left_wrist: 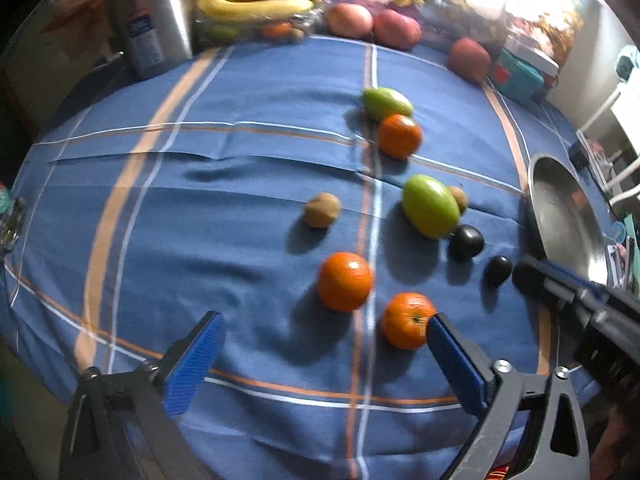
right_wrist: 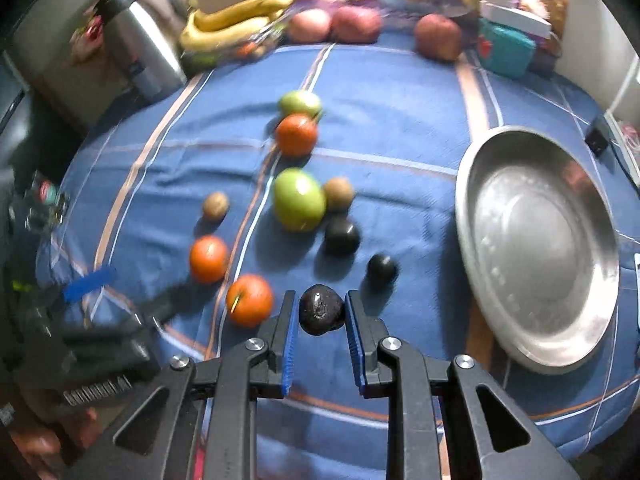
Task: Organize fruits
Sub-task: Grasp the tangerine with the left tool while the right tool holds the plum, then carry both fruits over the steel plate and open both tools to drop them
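A small dark wrinkled fruit (right_wrist: 321, 309) is clamped between the blue pads of the right gripper (right_wrist: 322, 312), above the blue checked tablecloth (right_wrist: 400, 120), left of the round steel plate (right_wrist: 536, 248). The left gripper (left_wrist: 324, 334) is spread wide, nothing held, one pad beside an orange tangerine (left_wrist: 406, 320).

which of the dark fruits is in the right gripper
The dark fruit nearest the camera, between the right gripper's blue pads. The other two lie free on the cloth beyond.
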`<act>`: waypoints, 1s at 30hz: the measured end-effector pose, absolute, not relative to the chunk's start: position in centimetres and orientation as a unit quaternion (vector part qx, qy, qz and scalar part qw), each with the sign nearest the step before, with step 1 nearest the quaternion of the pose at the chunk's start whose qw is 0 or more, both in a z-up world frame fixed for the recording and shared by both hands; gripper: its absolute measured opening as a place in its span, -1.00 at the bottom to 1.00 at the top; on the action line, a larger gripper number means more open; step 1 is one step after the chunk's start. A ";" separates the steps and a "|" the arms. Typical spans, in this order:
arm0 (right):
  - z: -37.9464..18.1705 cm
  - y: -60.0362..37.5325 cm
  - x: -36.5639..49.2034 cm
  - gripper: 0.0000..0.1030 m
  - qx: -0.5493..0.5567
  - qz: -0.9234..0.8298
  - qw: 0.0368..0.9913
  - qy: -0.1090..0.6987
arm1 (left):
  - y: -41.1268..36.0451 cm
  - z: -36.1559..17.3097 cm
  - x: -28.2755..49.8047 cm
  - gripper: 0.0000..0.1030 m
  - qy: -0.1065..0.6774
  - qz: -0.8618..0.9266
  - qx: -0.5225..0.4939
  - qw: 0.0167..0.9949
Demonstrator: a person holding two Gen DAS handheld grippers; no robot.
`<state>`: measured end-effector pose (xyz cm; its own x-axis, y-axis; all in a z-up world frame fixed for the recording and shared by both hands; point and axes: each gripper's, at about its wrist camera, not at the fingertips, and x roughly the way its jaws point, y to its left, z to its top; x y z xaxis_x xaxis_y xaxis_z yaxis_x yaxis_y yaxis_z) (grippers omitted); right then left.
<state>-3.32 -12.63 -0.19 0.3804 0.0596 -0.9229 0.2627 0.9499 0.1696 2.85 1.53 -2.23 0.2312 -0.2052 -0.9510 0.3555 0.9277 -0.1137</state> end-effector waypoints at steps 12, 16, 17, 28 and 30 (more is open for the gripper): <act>1.7 -16.7 -3.6 -0.53 0.185 -0.079 0.831 0.519 | -3.9 -3.4 2.1 -0.06 0.620 -0.212 0.095 0.749; 2.1 -17.2 -4.0 -0.53 0.197 -0.078 0.835 0.509 | -5.1 -3.8 2.0 -0.28 0.625 -0.198 0.112 0.747; 2.2 -17.3 -4.1 -0.53 0.199 -0.078 0.835 0.507 | -5.2 -3.8 1.9 -0.32 0.623 -0.192 0.119 0.749; 2.9 -18.8 -5.2 -0.54 0.225 -0.077 0.840 0.487 | -5.3 -1.5 2.3 -0.37 0.614 -0.175 0.096 0.764; 3.0 -19.5 -5.4 -0.54 0.227 -0.088 0.840 0.485 | -6.1 -0.8 2.4 -0.37 0.609 -0.177 0.096 0.767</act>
